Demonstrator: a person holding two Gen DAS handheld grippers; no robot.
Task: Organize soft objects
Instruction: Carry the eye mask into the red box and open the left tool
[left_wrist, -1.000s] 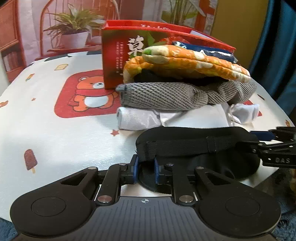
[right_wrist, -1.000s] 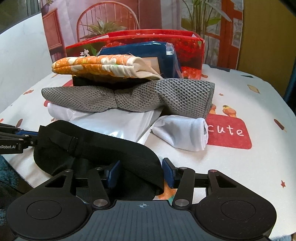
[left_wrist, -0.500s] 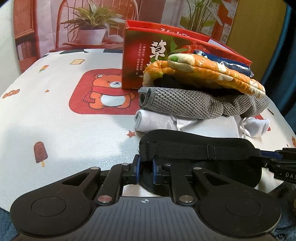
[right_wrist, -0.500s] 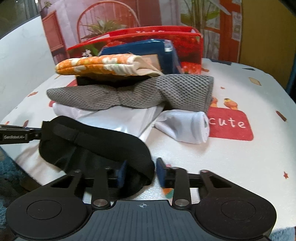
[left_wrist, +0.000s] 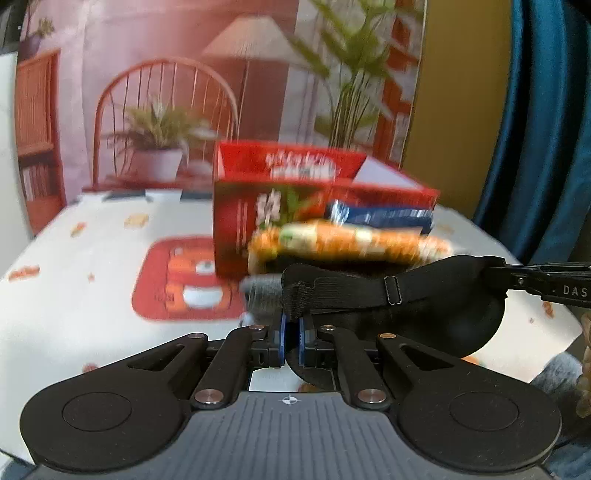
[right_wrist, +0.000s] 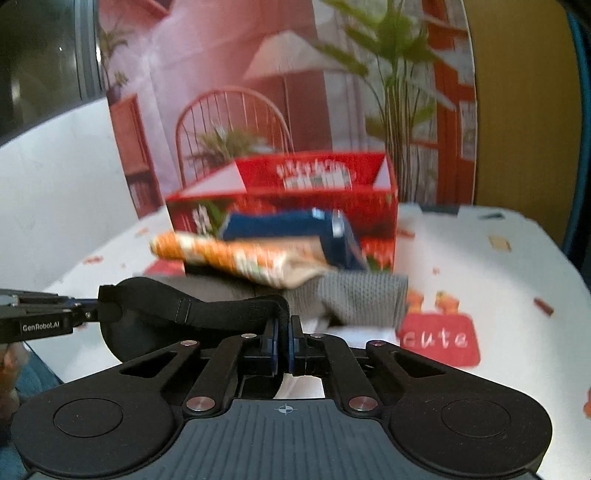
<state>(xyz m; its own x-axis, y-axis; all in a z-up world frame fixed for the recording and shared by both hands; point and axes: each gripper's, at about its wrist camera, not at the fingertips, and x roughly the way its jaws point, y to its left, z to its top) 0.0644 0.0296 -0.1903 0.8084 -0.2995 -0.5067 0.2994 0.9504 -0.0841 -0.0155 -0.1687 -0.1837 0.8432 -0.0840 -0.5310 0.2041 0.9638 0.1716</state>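
A black eye mask (left_wrist: 417, 302) with an elastic strap hangs in the air between my two grippers. My left gripper (left_wrist: 291, 334) is shut on its left end. My right gripper (right_wrist: 283, 341) is shut on the other end of the eye mask (right_wrist: 155, 314). Behind it lies a stack: an orange floral cloth (left_wrist: 351, 240) on a grey knit cloth (right_wrist: 362, 299) over white items. A red box (right_wrist: 303, 195) with a blue packet (right_wrist: 295, 229) leaning on it stands at the back.
The table (left_wrist: 92, 266) has a white cloth with a red bear patch (left_wrist: 184, 280) at left and a red "cute" patch (right_wrist: 439, 339) at right. A blue curtain (left_wrist: 546, 129) hangs at the right. The table's near edge lies under the grippers.
Both grippers have risen with the eye mask, lifting it off the table. The right gripper's jaws closed onto its end. The views now tilt upward and are blurred.
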